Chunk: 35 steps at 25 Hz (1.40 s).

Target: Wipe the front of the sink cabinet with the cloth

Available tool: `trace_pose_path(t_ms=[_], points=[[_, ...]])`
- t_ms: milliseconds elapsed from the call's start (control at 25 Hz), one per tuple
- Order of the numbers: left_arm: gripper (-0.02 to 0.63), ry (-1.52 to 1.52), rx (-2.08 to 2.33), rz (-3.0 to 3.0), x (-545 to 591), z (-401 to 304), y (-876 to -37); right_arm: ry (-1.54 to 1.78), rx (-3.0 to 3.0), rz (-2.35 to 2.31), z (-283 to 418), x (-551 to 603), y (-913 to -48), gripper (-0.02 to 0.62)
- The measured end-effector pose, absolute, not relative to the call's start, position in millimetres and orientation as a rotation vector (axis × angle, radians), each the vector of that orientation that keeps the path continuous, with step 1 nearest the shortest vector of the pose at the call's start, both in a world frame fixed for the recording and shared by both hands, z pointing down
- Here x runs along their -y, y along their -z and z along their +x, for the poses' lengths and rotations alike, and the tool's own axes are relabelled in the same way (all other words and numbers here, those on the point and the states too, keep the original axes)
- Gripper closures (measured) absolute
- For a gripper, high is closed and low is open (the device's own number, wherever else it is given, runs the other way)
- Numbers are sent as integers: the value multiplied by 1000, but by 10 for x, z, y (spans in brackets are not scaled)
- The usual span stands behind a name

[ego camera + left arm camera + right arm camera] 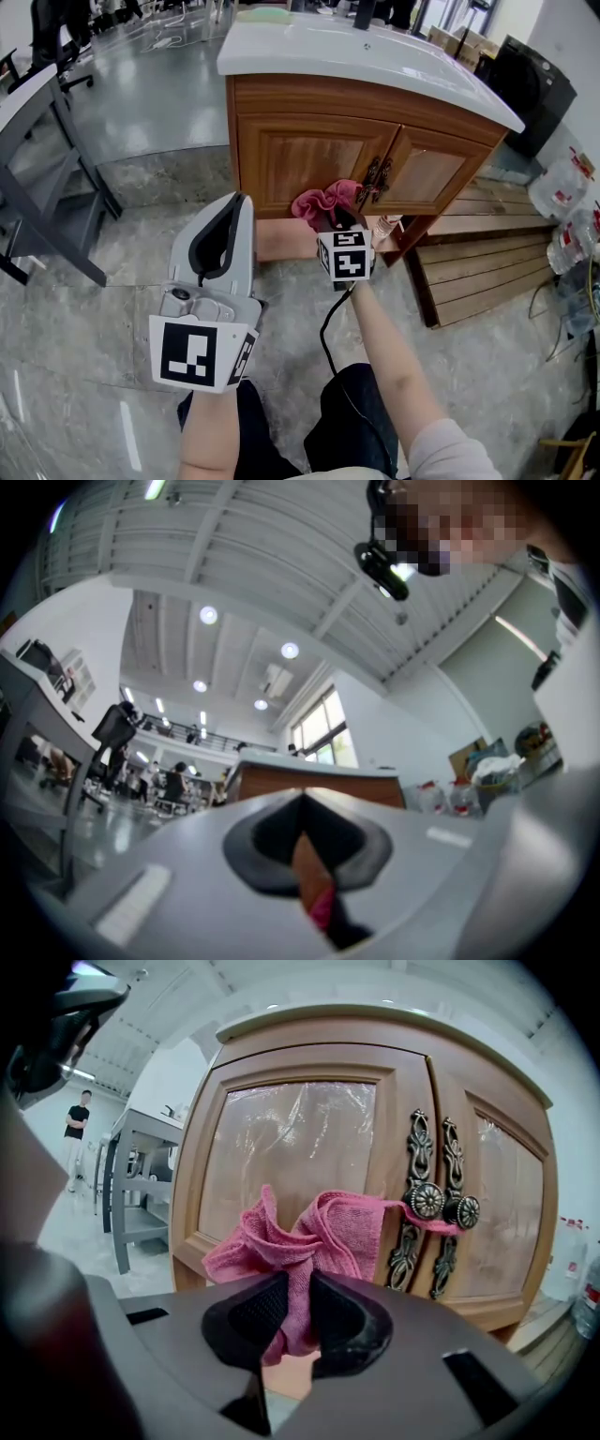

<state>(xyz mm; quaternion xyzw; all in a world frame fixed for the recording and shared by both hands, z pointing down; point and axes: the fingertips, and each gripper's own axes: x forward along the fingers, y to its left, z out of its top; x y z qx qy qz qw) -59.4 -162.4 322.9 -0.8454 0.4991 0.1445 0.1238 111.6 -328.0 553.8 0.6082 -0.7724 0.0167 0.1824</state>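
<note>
**Pink cloth up against the cabinet door**

The right gripper (289, 1321) has its jaws clamped on a bunched pink cloth (314, 1232). The cloth sits against the front of the sink cabinet (309, 155), at the centre of the head view. It is on the left door (281, 1138), just beside the two ornate knobs (442, 1206), and one corner stretches across to them. The left gripper (234, 211), lower left of the head view, is tipped upward and well apart from the cabinet. Its jaws are closed together with nothing between them.

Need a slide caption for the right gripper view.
Right gripper holds a bunched pink cloth before the sink cabinet's left door, near its knobs.
</note>
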Motion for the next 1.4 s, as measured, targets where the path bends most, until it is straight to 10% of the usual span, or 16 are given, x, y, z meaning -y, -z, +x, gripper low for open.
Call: trace_pose_path(t_ms=[1400], points=[[600, -415, -1418, -2466, 1475, -486, -3160, -193, 2034, 1833, 1833, 3179, -5844, 525]])
